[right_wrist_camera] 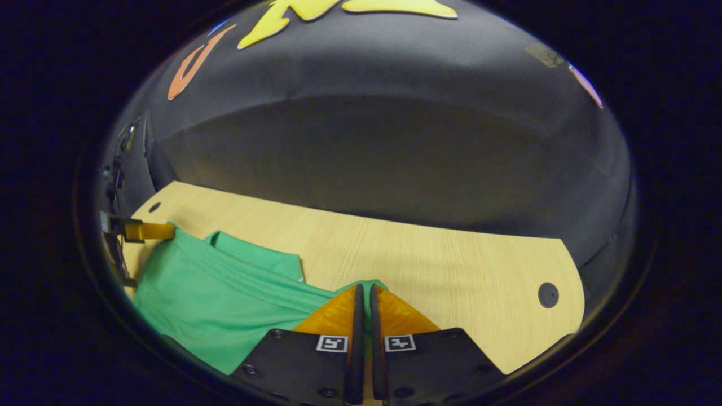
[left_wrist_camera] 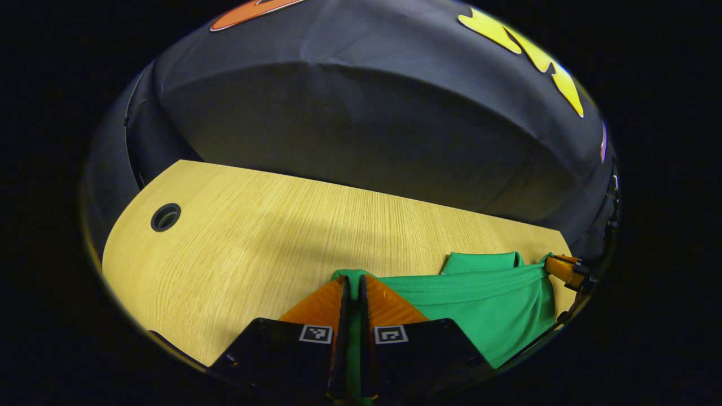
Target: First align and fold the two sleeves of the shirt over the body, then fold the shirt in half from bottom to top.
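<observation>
On the left, we had the left claw (left_wrist_camera: 352, 282) pinched tight on one corner of the green shirt (left_wrist_camera: 485, 304), with a strip of cloth running down between its two closed fingers. From there the fabric stretched off to the right as a taut band toward the other claw, seen small at the far edge of the left gripper view. We judged that both corners were held up and pulled apart so the hem would stay straight and even for the bottom-to-top fold. In that view the shirt hung and draped low on the right of the wooden worktop (left_wrist_camera: 242, 237), and a folded part of it lay flat on the wood just behind the stretched edge.

To the left of our left claw the worktop was bare wood out to a round cable hole (left_wrist_camera: 165, 217) near the corner, so we had plenty of room there. Ahead, open wood ran to the far edge, where the booth's dark cloth wall began.

On the right, the right claw (right_wrist_camera: 364, 293) was likewise clamped on its own corner of the shirt (right_wrist_camera: 225, 299), green cloth showing at and between the fingertips. The garment spread away to its left. To its right the worktop lay open to the rounded end and a second cable hole (right_wrist_camera: 548, 294). We reckoned the forward sweep had free room, provided both corners travelled together.
</observation>
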Action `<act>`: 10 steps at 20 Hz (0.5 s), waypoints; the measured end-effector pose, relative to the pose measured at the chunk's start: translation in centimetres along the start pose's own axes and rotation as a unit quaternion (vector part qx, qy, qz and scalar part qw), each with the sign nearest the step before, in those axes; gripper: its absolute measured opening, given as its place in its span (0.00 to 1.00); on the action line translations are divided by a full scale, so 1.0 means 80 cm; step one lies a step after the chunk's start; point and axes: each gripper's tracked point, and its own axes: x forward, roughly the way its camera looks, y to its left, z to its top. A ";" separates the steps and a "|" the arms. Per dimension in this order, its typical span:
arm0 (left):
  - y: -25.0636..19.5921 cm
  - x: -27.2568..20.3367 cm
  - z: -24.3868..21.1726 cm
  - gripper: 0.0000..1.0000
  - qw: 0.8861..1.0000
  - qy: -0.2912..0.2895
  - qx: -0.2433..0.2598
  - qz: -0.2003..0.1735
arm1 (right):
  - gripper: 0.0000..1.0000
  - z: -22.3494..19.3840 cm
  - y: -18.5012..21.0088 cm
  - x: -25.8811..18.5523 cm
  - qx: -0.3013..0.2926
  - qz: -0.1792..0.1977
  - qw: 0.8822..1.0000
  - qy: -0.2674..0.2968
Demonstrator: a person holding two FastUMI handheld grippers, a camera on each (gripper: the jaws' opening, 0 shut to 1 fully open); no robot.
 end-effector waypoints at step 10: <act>-0.030 -0.169 0.103 0.89 0.994 -0.107 -0.009 0.010 | 0.97 0.090 -0.002 -0.157 0.046 -0.050 0.993 -0.092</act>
